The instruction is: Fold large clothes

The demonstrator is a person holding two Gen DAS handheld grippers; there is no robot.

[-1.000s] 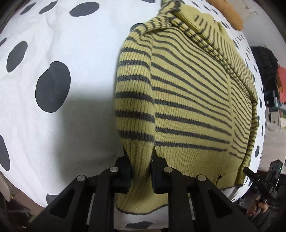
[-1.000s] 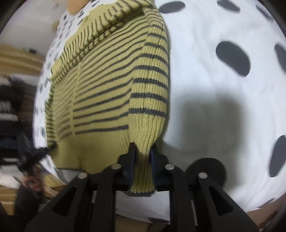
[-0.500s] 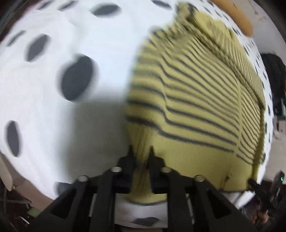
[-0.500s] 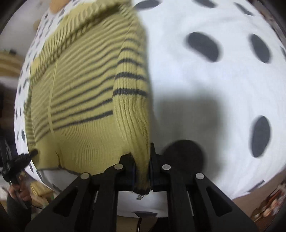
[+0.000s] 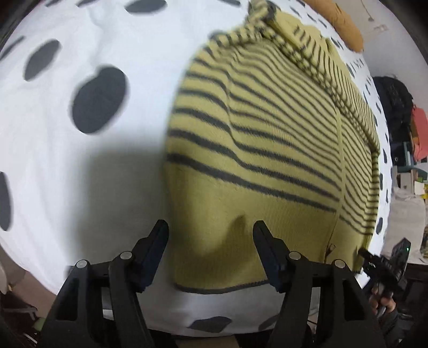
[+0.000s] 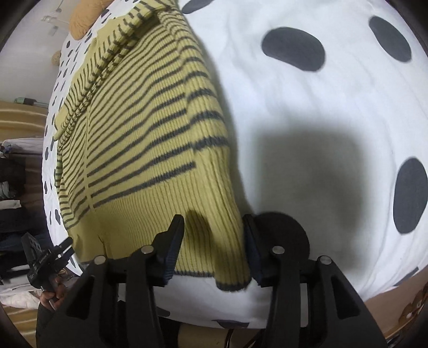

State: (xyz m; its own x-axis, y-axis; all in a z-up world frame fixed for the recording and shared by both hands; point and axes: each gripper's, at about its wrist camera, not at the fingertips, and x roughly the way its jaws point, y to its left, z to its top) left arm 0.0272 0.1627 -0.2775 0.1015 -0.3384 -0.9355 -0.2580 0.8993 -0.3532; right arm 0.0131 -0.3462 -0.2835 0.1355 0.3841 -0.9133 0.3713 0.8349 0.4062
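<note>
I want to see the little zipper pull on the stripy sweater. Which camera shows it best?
The left wrist view: the zipper pull hangs at the sweater hem, clear. The right wrist view shows only the zipper line; its pull is hidden.

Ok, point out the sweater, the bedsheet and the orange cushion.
sweater (image 5: pixel 267 139): left wrist view, striped body.
bedsheet (image 6: pixel 307 112): right wrist view, bare white patch.
orange cushion (image 5: pixel 345 24): left wrist view, its middle.

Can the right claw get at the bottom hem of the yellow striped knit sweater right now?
Probably yes. The right claw hangs over the yellow striped knit sweater, its jaws opening either side of the hem corner, which lies on the white black-spotted bedcover with nothing covering it.
</note>
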